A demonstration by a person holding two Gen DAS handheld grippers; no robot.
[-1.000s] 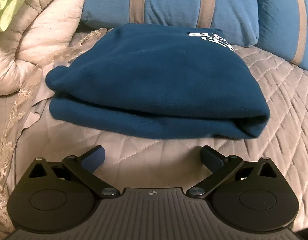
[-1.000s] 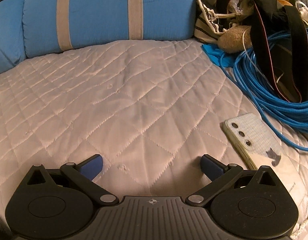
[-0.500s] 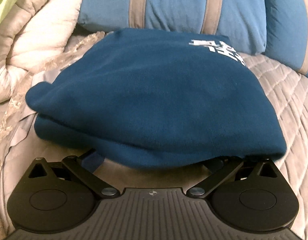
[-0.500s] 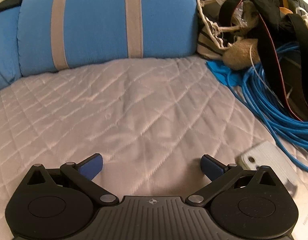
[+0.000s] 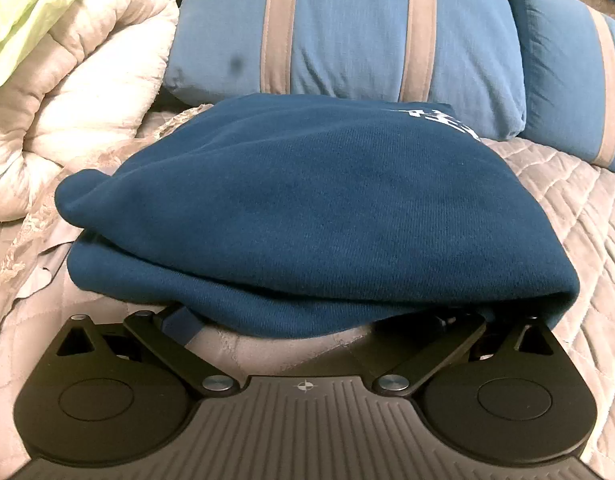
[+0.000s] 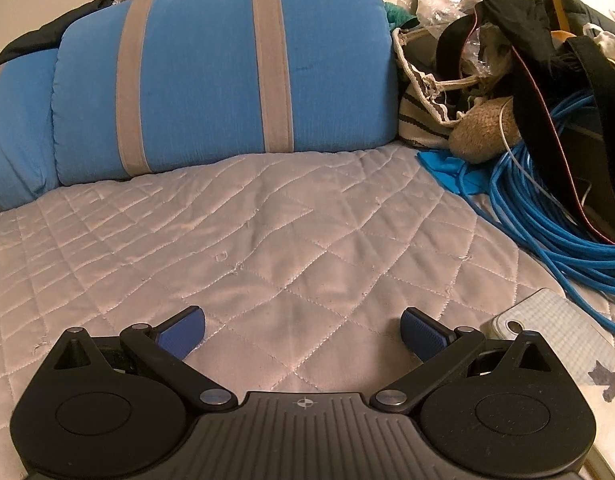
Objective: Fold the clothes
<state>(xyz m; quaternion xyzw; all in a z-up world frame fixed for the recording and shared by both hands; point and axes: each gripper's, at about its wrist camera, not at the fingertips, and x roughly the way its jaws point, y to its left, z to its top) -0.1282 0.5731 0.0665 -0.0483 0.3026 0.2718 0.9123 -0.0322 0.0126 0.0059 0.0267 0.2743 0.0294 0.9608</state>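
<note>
Folded sweatshirt (image 5: 307,208) lies on the bed (image 5: 579,216) before the pillows (image 5: 347,28). Left gripper (image 5: 307,320), fingers wide, reaches under its near edge. Right gripper (image 6: 303,330), fingers wide, empty, beside a phone (image 6: 555,320).

A quilted grey bedspread (image 6: 307,240) with diamond stitching covers the bed under warm indoor light. Blue pillows with grey stripes (image 6: 223,76) line its far edge at twelve o'clock, and a puffy cream comforter (image 5: 87,92) is bunched at ten o'clock in the left view. A coiled blue cable (image 6: 547,220) and piled clutter sit at two o'clock in the right view.
</note>
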